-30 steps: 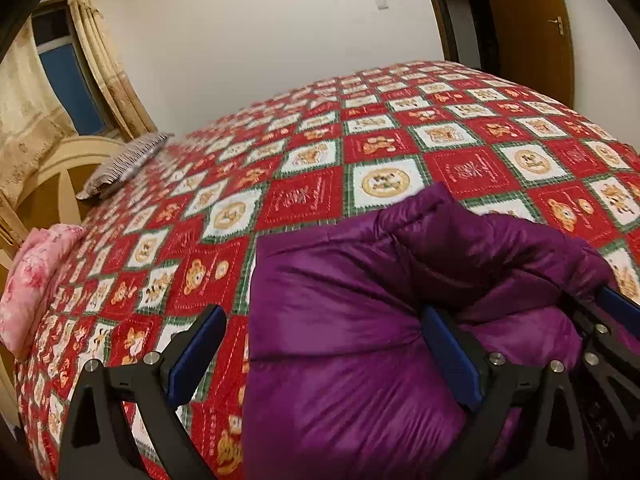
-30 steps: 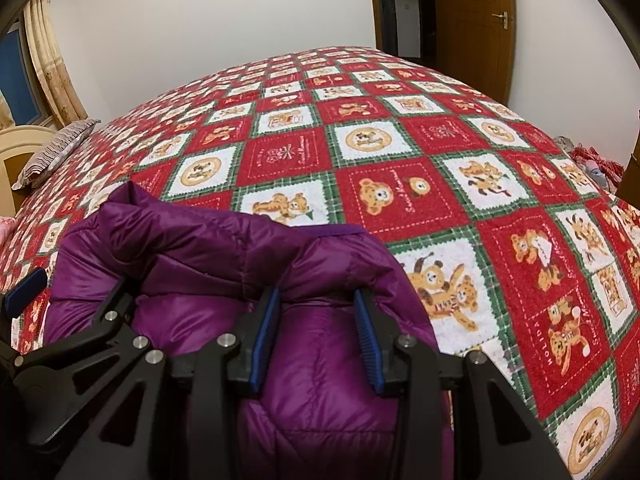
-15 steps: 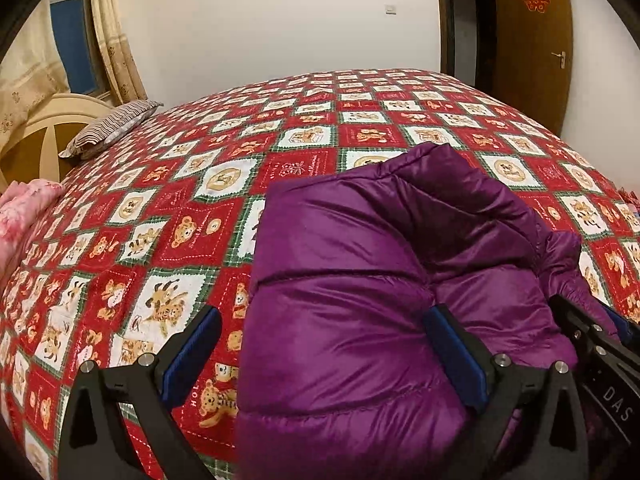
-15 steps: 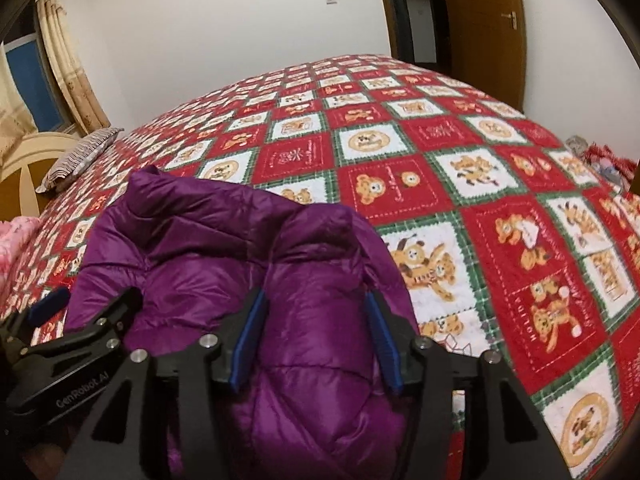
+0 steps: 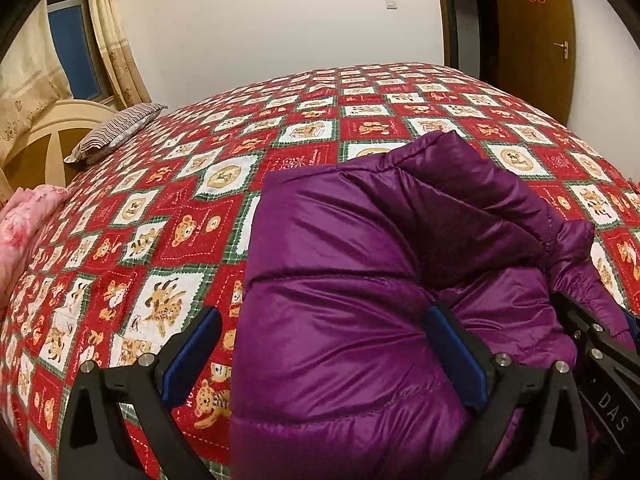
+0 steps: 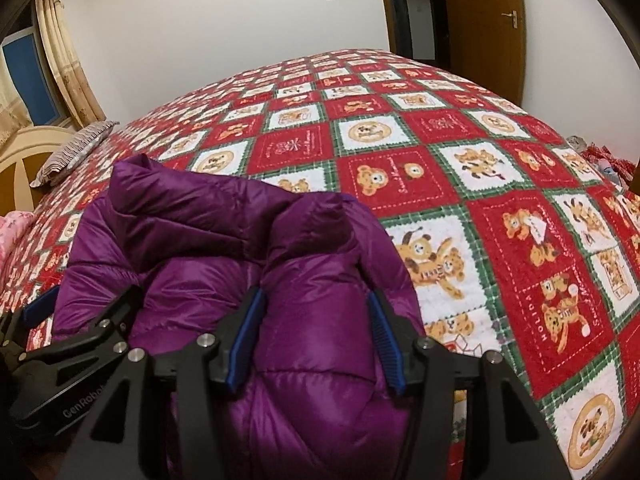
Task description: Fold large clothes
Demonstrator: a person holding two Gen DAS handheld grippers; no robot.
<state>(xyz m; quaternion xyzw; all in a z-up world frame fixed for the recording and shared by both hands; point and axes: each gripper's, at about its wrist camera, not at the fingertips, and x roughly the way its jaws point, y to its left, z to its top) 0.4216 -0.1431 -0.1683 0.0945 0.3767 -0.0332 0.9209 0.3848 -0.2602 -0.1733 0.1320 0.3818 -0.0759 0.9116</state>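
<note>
A puffy purple down jacket (image 5: 360,264) lies folded in a thick bundle on the red patchwork bedspread (image 5: 192,216). My left gripper (image 5: 324,356) is open wide, its blue pads on either side of the jacket's left part. My right gripper (image 6: 316,340) is open, its two blue pads pressing the sides of a puffy fold of the jacket (image 6: 224,264). The other gripper's black frame shows at the right edge of the left wrist view (image 5: 600,364) and at the left edge of the right wrist view (image 6: 72,344).
A striped pillow (image 5: 116,132) and a cream headboard (image 5: 52,132) stand at the far left. A pink cloth (image 5: 24,224) lies at the left bed edge. A wooden door (image 6: 484,20) is at the back right. Small items (image 6: 604,164) lie beyond the bed's right edge.
Both grippers have pulled back towards me and risen, so more bedspread shows beyond the jacket. The right gripper's jaws have widened around the fold.
</note>
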